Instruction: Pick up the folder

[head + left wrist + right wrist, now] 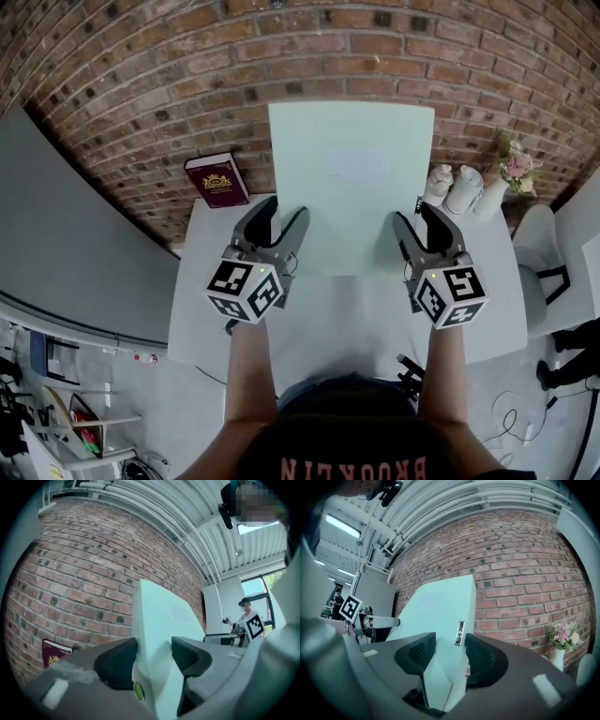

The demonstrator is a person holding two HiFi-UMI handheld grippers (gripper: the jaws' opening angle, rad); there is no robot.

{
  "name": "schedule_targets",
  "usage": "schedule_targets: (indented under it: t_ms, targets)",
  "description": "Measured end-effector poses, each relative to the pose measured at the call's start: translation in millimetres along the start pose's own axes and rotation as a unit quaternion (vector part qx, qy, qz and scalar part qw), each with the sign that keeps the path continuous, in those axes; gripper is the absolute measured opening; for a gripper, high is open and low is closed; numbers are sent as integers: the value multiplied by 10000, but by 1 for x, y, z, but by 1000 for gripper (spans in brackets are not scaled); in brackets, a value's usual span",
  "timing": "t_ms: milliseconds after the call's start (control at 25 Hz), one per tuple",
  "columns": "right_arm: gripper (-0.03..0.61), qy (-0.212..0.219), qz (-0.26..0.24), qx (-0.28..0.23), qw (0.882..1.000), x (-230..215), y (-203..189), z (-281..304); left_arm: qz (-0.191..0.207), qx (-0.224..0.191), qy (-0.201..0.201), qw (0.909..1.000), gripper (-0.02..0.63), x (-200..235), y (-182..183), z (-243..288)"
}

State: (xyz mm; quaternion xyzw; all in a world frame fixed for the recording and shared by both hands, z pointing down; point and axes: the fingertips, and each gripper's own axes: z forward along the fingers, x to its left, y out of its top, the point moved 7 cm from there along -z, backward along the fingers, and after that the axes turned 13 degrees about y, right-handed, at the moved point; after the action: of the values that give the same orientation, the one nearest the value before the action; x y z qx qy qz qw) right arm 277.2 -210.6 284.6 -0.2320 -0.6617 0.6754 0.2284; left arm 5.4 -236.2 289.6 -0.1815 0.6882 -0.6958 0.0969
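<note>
The book (pixel 54 654) shows in the left gripper view, not the right; my left tongs (pixel 286 211) and right tongs (pixel 417 214) clamp opposite edges of the folder (pixel 352 178).

Head cam down; L/R cams approx level; share folder (pixel 352 187), wall (pixel 281 56).
</note>
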Motion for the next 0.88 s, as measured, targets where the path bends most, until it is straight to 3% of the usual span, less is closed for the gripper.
schedule_targets:
  t_ms: [360,880]
  targets:
    - [198,-198,-454,-210,9986,4,14,-5,343,-370,-62,9987,246,-6,12,-1]
    - [183,-135,-619,-348,9974,5,25,-8,581,-527,42,9969,244,-10,24,-6]
